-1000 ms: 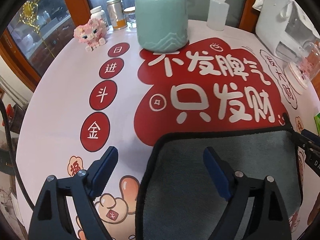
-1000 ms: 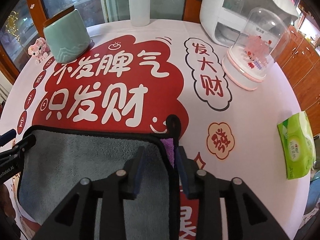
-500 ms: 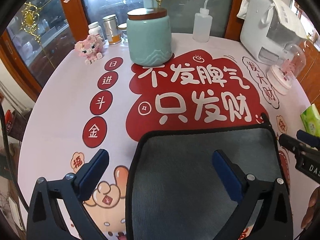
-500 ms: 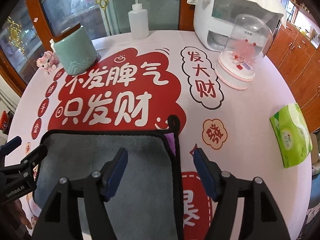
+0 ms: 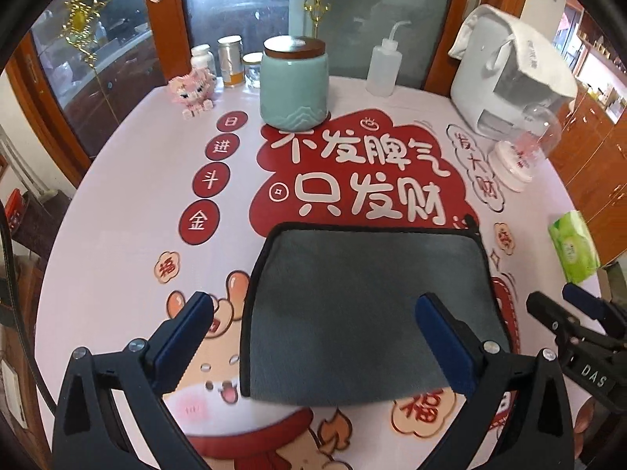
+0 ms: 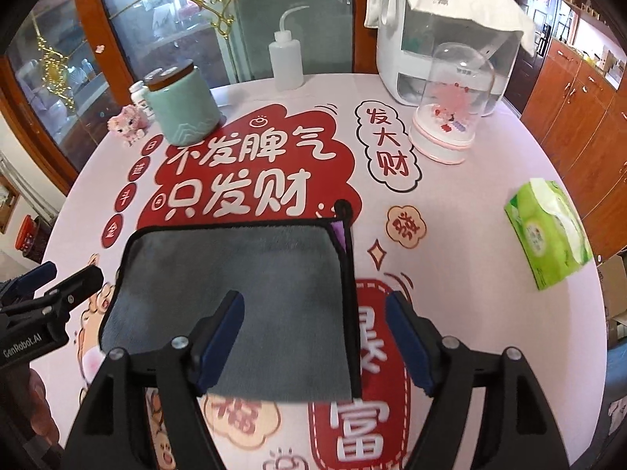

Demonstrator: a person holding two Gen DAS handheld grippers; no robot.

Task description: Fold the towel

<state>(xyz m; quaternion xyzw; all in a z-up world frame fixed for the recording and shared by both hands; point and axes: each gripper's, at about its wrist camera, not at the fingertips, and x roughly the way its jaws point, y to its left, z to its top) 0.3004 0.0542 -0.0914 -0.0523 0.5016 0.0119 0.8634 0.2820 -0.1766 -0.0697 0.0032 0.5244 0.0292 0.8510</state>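
A grey towel with a black hem lies folded flat on the printed tablecloth; it also shows in the right wrist view, with a black hanging loop at its far right corner. My left gripper is open and empty, raised above the towel's near left part. My right gripper is open and empty, raised above the towel's near right edge. Each gripper appears at the edge of the other's view.
A teal jar, a squeeze bottle, a pink block figure and small jars stand at the back. A white appliance, a glass dome and a green tissue pack are on the right.
My right gripper opened and let go of the towel's right edge. Both grippers pulled back and up from the towel, which stayed flat.
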